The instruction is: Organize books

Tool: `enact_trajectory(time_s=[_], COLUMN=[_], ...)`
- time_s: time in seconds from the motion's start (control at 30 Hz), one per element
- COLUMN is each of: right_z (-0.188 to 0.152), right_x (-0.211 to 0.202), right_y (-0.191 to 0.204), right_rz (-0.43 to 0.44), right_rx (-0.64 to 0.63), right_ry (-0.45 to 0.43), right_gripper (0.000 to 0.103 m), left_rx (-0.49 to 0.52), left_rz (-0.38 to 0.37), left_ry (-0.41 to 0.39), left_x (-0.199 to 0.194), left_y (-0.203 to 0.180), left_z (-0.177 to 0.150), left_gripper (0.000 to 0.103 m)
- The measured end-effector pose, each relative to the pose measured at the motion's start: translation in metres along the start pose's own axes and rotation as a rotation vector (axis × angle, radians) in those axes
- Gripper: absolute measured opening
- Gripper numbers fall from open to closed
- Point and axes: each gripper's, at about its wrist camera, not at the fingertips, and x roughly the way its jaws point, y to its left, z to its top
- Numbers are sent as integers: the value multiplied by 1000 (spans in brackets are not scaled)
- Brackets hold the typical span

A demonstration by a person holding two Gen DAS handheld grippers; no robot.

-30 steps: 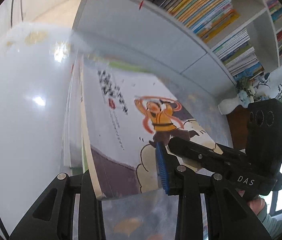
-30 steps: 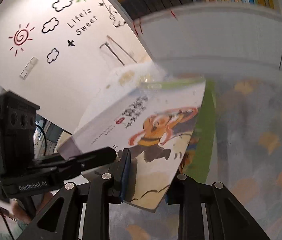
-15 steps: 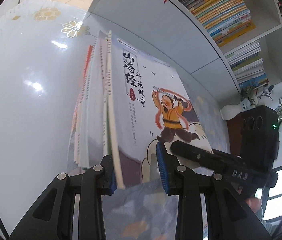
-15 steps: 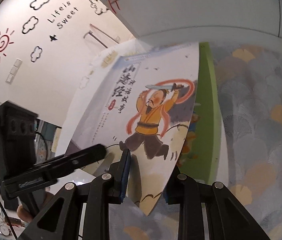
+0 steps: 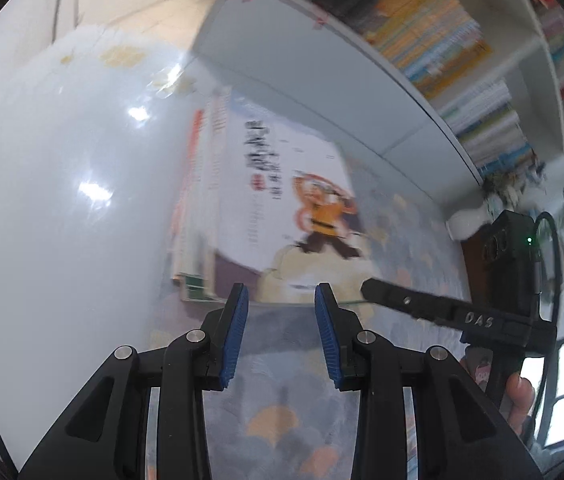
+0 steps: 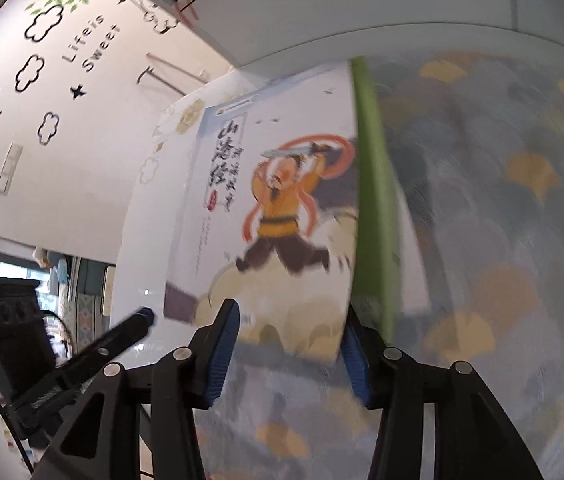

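Evidently the stacking step was about done: the top book [image 5: 282, 216], the one with the orange-robed figure on its cover, lay flat on a small stack [image 5: 198, 216] of other books on the table [image 5: 62, 200], and neither claw had hold of it. The left gripper [image 5: 280, 334] stood with its blue pads well apart and nothing between them, its tips just short of the stack's near edge. The right gripper [image 6: 288, 354] was likewise spread wide and empty; in its own view the pads [image 6: 222, 354] flanked the near edge of the top book [image 6: 274, 216] without visibly pinching it, though blur made actual contact hard to rule out. A green book [image 6: 376, 208] showed just beyond the top book's right edge, lower in the stack. The stack sat where the glossy white table met a patterned cloth [image 6: 482, 220], with a bookshelf [image 5: 462, 60] of packed volumes behind.

Judging by this, the books looked gathered but not perfectly squared, since spines and the green edge peeked out unevenly. The next move would likely call for either nudging the edges flush with both grippers from the sides, or closing on the whole stack to carry it toward the shelf, gripping low enough that the lower books did not slide out
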Motion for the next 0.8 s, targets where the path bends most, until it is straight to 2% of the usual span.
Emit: enact_trajectory(time_s=[0.1,0.17,0.23,0.3,0.43,0.53,0.6,0.63,0.67,0.73,0.8], right_z=[-21,-36,-54,-77,-96,-99,-102,-104,-107,-109,-111], right_x=[-26,-52,-78,-106,-154,-197,-220,-226,-233,-235,-229], right_y=[-3,-5,-10,-17,-18,-5,7,9,10,8,3], right_rz=[-49,-120,-154,-174,-247,-311,-361,-373,-393,-416,-407], right_rx=[3,22,89,154,140,45,-45,-68,-96,-95,-82], right_ry=[-47,-105,-177,-267,-405,-541,-627,-646,-674,-684,-648], right_gripper=[48,49,58,71,72,72,76,81,90,92,92], left_rx=[64,124,180,204,244,292,290,283,285,295,308], left_rz=[2,0,5,7,-15,-55,-46,-41,-35,-11,26], left_ry=[9,5,-11,-25,-58,-88,-131,-162,-177,-165,-158], left_x=[0,-1,-4,-8,-18,-29,-35,-37,-37,-33,-27], left_y=[-34,-60,-84,-102,-133,-158,-167,-169,-172,-175,-179], left_z=[-4,-8,-10,-11,-14,-22,-28,-31,-34,-37,-43], left_gripper=[32,32,32,35,37,51,80,81,81,81,81])
